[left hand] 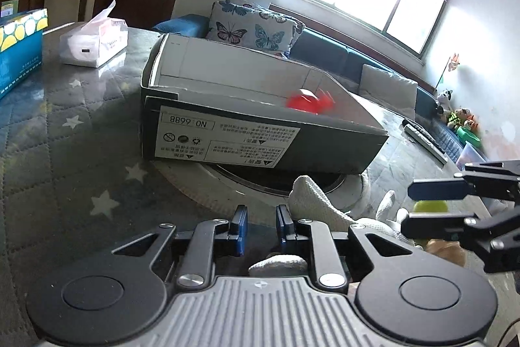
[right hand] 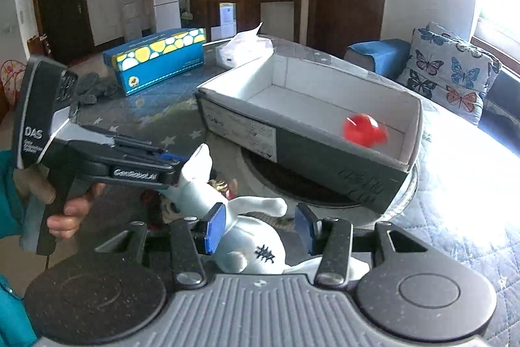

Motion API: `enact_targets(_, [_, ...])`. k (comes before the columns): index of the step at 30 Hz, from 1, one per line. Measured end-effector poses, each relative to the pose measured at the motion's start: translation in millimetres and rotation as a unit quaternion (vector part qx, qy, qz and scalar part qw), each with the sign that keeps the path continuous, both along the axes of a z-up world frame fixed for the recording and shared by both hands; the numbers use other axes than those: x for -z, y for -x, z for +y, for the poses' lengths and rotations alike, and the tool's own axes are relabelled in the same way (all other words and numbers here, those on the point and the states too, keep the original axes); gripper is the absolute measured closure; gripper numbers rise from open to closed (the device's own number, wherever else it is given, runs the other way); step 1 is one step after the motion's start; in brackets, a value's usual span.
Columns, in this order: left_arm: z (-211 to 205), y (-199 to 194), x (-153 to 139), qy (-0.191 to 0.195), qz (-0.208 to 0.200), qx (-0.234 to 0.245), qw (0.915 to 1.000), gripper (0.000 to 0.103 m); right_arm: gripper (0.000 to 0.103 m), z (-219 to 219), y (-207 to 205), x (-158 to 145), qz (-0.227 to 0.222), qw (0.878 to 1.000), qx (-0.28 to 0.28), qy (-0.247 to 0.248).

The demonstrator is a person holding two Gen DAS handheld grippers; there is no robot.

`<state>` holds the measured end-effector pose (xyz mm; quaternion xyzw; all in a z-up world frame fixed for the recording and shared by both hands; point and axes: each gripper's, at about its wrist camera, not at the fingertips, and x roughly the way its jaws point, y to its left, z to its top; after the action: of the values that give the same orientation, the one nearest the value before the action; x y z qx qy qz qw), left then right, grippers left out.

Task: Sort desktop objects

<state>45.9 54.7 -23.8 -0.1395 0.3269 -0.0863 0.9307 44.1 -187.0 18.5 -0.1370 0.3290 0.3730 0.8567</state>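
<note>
An open grey cardboard box (left hand: 260, 132) with a white inside stands on the table; it also shows in the right wrist view (right hand: 325, 158). A blurred red object (left hand: 308, 101) is inside it near the right end, also seen from the right wrist (right hand: 365, 126). A white plush toy (right hand: 247, 233) lies in front of the box. My right gripper (right hand: 258, 228) is open with its fingers either side of the plush. My left gripper (left hand: 261, 225) is open and empty, just left of the plush (left hand: 312, 200). The right gripper (left hand: 432, 207) shows at the right with a yellow-green object (left hand: 429, 206) behind its fingers.
A blue and yellow tissue box (right hand: 159, 60) and a white tissue pack (right hand: 243, 49) stand at the table's far side. A grey cloth (right hand: 94, 90) lies left of them. The box rests on a round turntable (left hand: 253, 181). A remote control (left hand: 425, 142) lies at the right.
</note>
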Motion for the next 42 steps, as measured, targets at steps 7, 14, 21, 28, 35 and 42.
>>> enact_targets(7, [-0.7,-4.9,-10.9,0.002,-0.007,0.01,0.9999,0.082,0.055,11.8,-28.6,-7.9,-0.014,0.999,0.026,-0.018])
enact_targets(14, [2.2,-19.2,-30.1,0.005,-0.017,0.01,0.9998,0.082,0.054,24.6,-86.4,-13.0,-0.016,0.998,0.061,-0.022])
enact_targets(21, [-6.3,-47.7,-43.5,-0.016,-0.019,0.024,0.9994,0.082,0.043,50.4,-150.4,4.6,0.0,0.996,0.083,0.012])
enact_targets(28, [-10.3,-62.3,-39.2,-0.022,-0.005,0.031,0.9993,0.082,0.039,69.7,-201.6,34.5,0.047,0.994,0.087,0.041])
enact_targets(35, [-8.0,-66.0,-31.3,-0.024,0.009,0.029,0.9993,0.082,0.046,79.2,-211.8,47.1,0.057,0.992,0.088,0.067])
enact_targets(42, [-11.7,-65.9,-26.5,-0.028,0.022,0.024,0.9991,0.082,0.055,75.3,-202.0,37.9,0.044,0.994,0.085,0.056])
